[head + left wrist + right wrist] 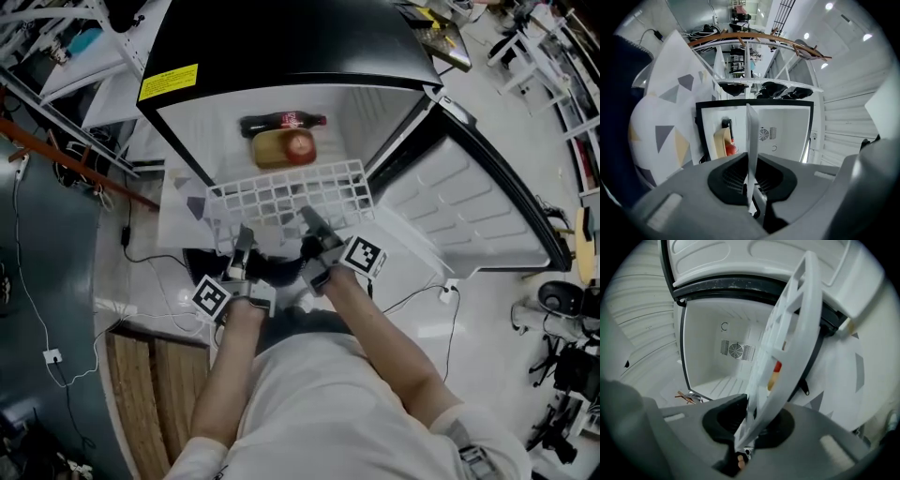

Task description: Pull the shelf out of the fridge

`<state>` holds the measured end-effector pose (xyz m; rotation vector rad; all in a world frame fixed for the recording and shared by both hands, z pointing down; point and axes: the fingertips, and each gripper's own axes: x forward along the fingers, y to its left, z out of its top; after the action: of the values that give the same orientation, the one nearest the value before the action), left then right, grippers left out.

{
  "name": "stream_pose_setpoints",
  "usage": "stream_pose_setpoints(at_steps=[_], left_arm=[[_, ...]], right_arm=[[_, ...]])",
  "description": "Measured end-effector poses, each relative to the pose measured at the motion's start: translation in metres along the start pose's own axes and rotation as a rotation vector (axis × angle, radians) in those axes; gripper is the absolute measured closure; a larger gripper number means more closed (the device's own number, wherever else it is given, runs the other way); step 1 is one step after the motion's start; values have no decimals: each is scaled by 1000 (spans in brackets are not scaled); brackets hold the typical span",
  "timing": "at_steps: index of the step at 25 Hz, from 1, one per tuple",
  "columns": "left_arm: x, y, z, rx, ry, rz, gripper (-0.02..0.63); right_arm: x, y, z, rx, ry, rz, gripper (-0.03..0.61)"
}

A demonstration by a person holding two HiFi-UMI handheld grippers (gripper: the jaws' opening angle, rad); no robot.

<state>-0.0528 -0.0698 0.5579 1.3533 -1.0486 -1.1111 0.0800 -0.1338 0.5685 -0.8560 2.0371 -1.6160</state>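
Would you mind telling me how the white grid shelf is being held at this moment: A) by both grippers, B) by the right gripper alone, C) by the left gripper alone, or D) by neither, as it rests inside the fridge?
A: the left gripper and the right gripper each have their jaws closed on the near edge of the shelf, and each gripper view shows it clamped between the jaws.

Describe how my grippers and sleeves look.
The left gripper and right gripper are grey-bodied with black ribbed lining at the jaws; each carries a white cube printed with black square markers. No cables show on them. The person wears a pale top, its sleeves stopping above the elbows.
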Motion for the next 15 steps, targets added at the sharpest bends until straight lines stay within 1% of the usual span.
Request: stream_pose_setpoints(at_steps=[6,10,15], left_arm=[[-30,5,20,-19,-38,-11,580],[-48,5,46,-30,-63,-26,581],[-72,-6,84,-48,-82,-48,581]], right_arm=[[8,6,-33,-14,60,4,535],[25,18,-58,-43,95,19,535],[48,46,-94,-73,103,51,534]])
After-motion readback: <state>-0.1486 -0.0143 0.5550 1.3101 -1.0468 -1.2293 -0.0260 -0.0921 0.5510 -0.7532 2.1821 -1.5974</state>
